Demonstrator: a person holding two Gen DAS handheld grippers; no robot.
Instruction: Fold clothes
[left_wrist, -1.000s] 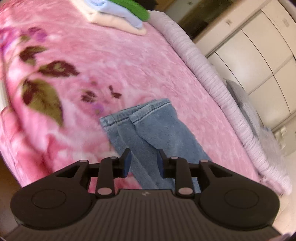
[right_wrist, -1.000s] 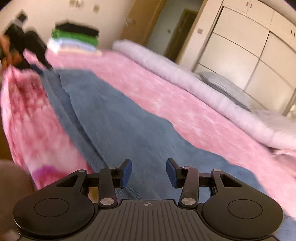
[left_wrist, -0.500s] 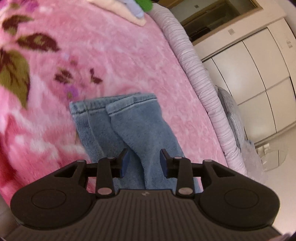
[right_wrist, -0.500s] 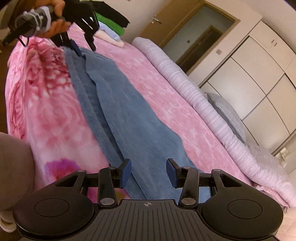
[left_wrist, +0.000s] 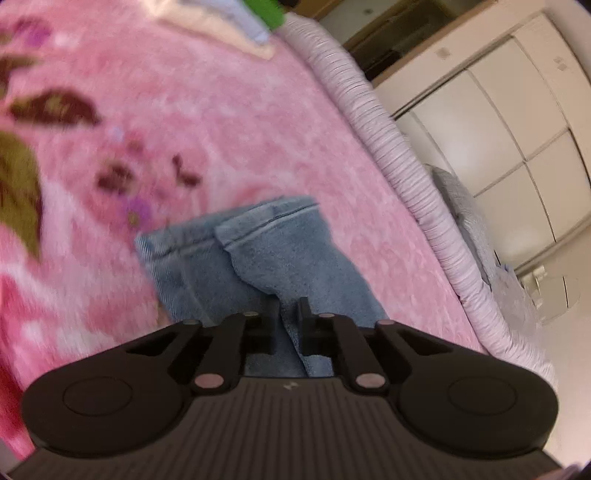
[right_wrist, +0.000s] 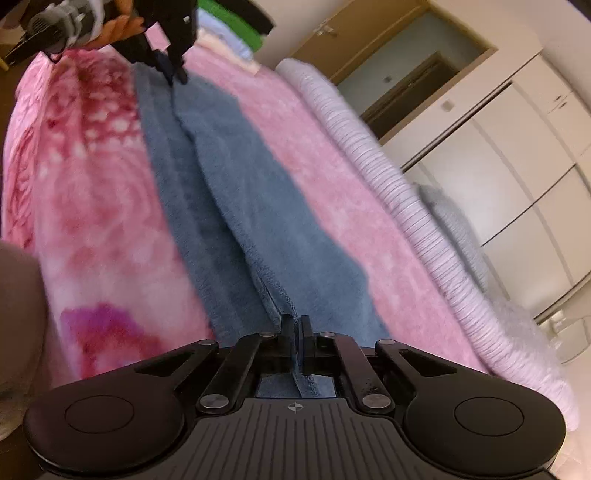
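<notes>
A pair of blue jeans (right_wrist: 236, 192) lies lengthwise on the pink blanket (right_wrist: 92, 206), its two legs side by side. My right gripper (right_wrist: 296, 325) is shut on a fold of the jeans near one end. My left gripper (left_wrist: 289, 308) is shut on the edge of the upper leg just behind the hem (left_wrist: 266, 225). The left gripper also shows at the far end in the right wrist view (right_wrist: 173, 74), pinching the denim.
A stack of folded clothes (left_wrist: 236, 22) sits at the far end of the bed. A rolled lilac duvet (left_wrist: 399, 173) runs along the bed's right side, with a grey pillow (left_wrist: 461, 210) beyond. White wardrobes (left_wrist: 517, 122) stand behind.
Both grippers have closed from open onto the jeans. The denim edge between each pair of fingers has bunched up.
</notes>
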